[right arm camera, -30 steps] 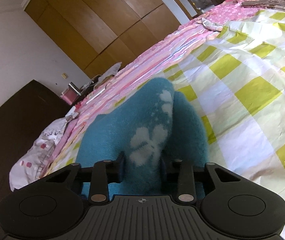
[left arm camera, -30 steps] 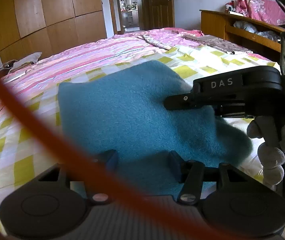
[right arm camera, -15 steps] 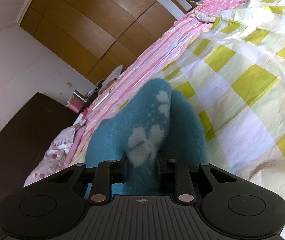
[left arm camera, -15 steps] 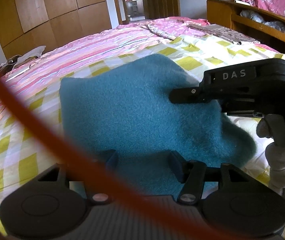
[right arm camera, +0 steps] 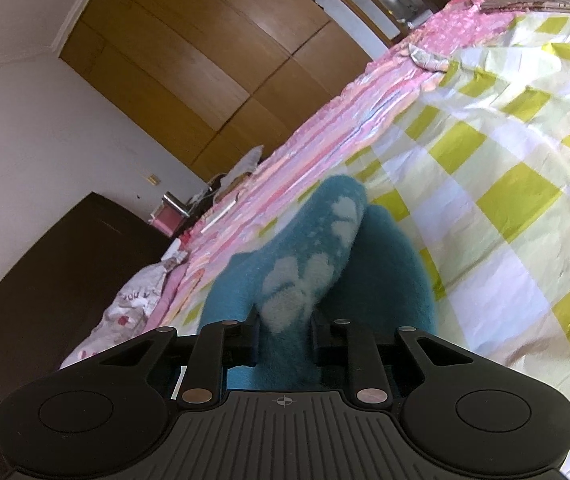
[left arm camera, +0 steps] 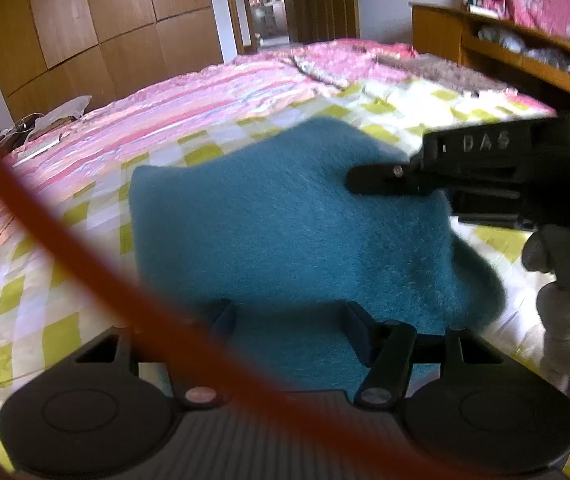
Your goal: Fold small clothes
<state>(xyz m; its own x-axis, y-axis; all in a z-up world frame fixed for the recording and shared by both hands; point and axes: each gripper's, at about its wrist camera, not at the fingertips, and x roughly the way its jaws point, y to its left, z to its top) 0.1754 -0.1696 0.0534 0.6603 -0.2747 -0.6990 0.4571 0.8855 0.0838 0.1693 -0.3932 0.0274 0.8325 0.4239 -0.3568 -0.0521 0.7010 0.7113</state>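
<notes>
A fuzzy teal sock (left arm camera: 285, 232) with pale paw-print marks lies mid-frame on the bed's yellow-and-white checked sheet (right arm camera: 505, 208). The right tool (right arm camera: 283, 336) is closing, its pads pinching a raised fold of the sock at lower centre. The left tool (left arm camera: 287, 320) is opening, its 2 pads standing apart over the sock's near edge. A blurred orange cable (left arm camera: 65, 248) crosses the left view. A wooden wardrobe (left arm camera: 97, 28) stands upper left.
</notes>
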